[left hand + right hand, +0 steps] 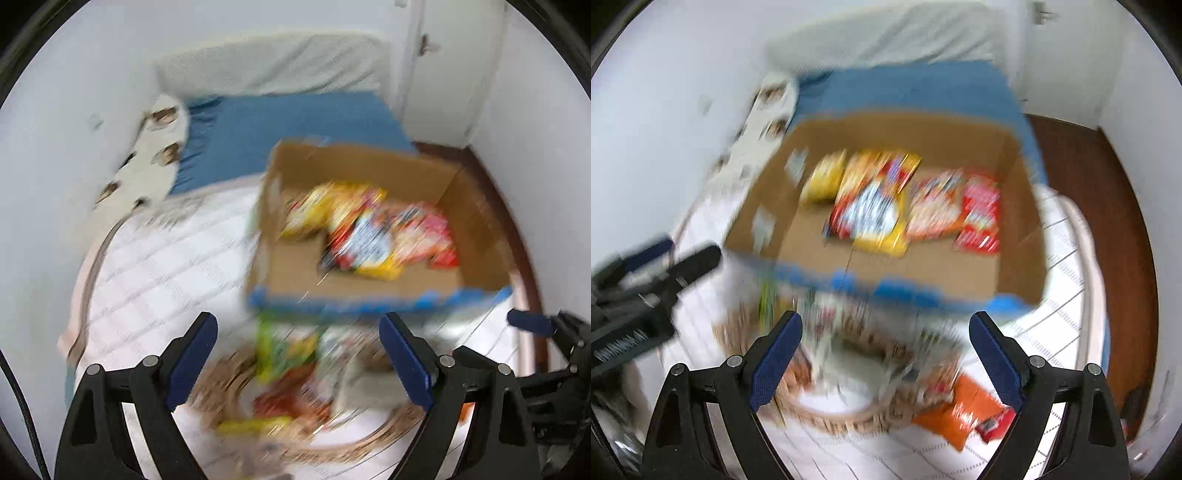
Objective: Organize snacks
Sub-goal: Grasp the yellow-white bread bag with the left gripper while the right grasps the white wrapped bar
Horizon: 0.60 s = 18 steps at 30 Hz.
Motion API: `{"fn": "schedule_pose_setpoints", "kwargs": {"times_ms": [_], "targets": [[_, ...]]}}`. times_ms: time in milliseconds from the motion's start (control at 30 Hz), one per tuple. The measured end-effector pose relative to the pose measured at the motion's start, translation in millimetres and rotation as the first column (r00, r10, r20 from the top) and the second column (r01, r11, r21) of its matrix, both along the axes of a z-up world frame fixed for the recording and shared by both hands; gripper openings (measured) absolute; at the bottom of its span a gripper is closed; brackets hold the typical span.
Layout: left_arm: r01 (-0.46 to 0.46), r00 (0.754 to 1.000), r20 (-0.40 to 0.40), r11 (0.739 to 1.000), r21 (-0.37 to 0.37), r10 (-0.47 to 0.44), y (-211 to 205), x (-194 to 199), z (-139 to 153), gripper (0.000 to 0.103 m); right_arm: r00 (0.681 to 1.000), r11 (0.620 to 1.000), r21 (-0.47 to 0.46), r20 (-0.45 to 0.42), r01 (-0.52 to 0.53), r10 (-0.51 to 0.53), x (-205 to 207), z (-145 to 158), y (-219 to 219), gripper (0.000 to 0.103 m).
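Both views are blurred by motion. An open cardboard box (295,266) (798,236) with a blue front edge lies on the bed and holds several snack packets (369,229) (879,206), yellow, red and white. In front of it a woven basket (229,384) (849,417) holds more packets. An orange packet (960,417) lies beside the basket. My left gripper (297,354) is open and empty above the basket. My right gripper (886,350) is open and empty above the basket too. Each gripper shows at the edge of the other's view.
The bed has a white quilted cover (155,280), a blue sheet (295,125) and a patterned pillow (155,155) by the white wall. A grey headboard cushion (273,66) lies behind. Dark wood floor (1086,206) runs along the right.
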<state>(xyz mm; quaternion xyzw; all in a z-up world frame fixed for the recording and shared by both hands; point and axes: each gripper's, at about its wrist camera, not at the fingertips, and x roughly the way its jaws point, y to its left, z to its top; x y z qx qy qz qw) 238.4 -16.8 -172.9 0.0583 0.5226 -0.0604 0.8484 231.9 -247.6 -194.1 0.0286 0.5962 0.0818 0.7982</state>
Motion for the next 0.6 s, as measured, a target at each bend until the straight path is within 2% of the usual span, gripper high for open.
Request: {"fn": "schedule_pose_setpoints", "kwargs": {"times_ms": [133,233,333,400,467,533,567,600], "targets": [[-0.065,0.986,-0.148,0.997,0.046,0.071,40.0,-43.0,-57.8,0.090,0.980,0.979,-0.087,-0.096,-0.183,0.174,-17.0,-57.4,39.7,0.094],[-0.128,0.953,-0.268,0.990,0.058,0.139,67.1,-69.1,-103.2,0.090,0.953,0.948,-0.149,-0.158,-0.282,0.259,-18.4,-94.2,59.9,0.094],[-0.164,0.918,-0.356,0.984,0.062,0.176,82.5,-87.9,-138.9,0.090,0.914,0.901,-0.202,-0.220,-0.385,0.341,-16.9,-125.4,78.6,0.094],[-0.182,0.900,-0.394,0.982,0.052,0.187,86.6,-93.1,-155.3,0.090,0.884,0.863,-0.232,-0.261,-0.448,0.389,-15.9,-141.9,89.3,0.094],[-0.192,0.886,-0.422,0.980,0.046,0.193,87.1,-93.8,-168.5,0.090,0.868,0.845,-0.244,-0.280,-0.476,0.409,-14.8,-153.1,94.8,0.092],[-0.203,0.869,-0.459,0.979,0.008,0.184,86.0,-89.9,-181.4,0.090,0.868,0.856,-0.224,-0.301,-0.467,0.394,-13.5,-161.7,94.3,0.081],[-0.212,0.860,-0.474,0.977,-0.001,0.186,86.0,-88.6,-186.3,0.090,0.873,0.873,-0.196,-0.308,-0.447,0.379,-12.4,-163.7,92.4,0.069],[-0.214,0.858,-0.480,0.977,-0.007,0.184,85.1,-86.6,-190.3,0.090,0.883,0.893,-0.173,-0.314,-0.416,0.350,-11.9,-164.9,89.0,0.068]]}}
